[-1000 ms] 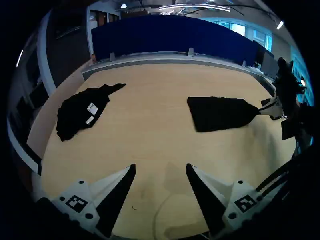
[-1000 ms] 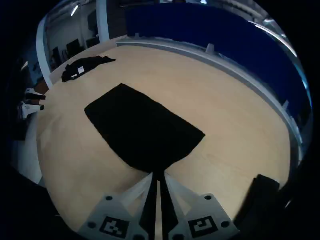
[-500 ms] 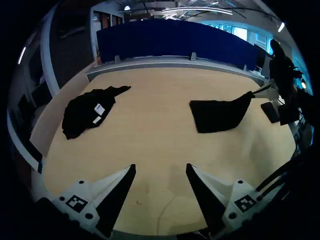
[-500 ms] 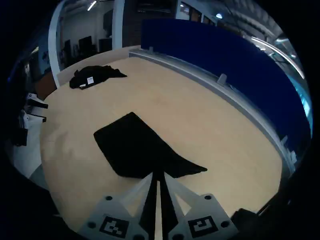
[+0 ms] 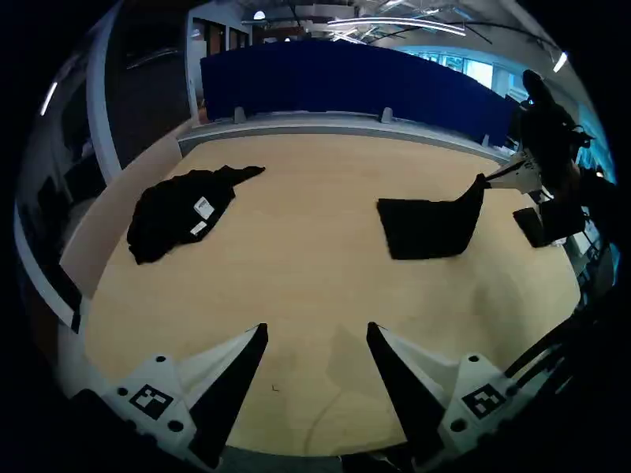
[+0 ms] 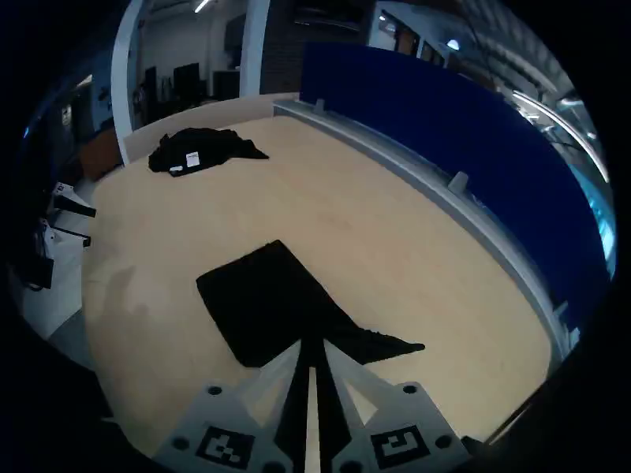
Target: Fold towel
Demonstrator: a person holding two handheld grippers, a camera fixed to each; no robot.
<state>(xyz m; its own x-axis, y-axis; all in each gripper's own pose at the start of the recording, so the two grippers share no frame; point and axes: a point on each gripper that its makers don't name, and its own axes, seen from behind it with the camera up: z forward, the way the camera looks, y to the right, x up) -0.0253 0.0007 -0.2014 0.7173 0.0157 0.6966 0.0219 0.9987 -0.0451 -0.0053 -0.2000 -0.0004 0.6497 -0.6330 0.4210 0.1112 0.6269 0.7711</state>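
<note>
The black towel (image 6: pixel 264 303) is spread on the table (image 5: pixel 315 205) near its right edge, one corner raised and pinched in the clenched right claw (image 6: pixel 314 370); its length runs away from that claw, while the released left claw (image 5: pixel 315 347) is held well apart at the near edge

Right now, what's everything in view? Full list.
towel: one, black, mid-table, one corner raised off the surface
crumpled cloth: one, black with white tags, on the table apart from the towel, at left in the left gripper view
table: one, light wood
partition: one, blue, along the table's far edge
left gripper: one, white and black, fingers open above the table
right gripper: one, white and black, fingers shut on the towel's raised corner
</note>
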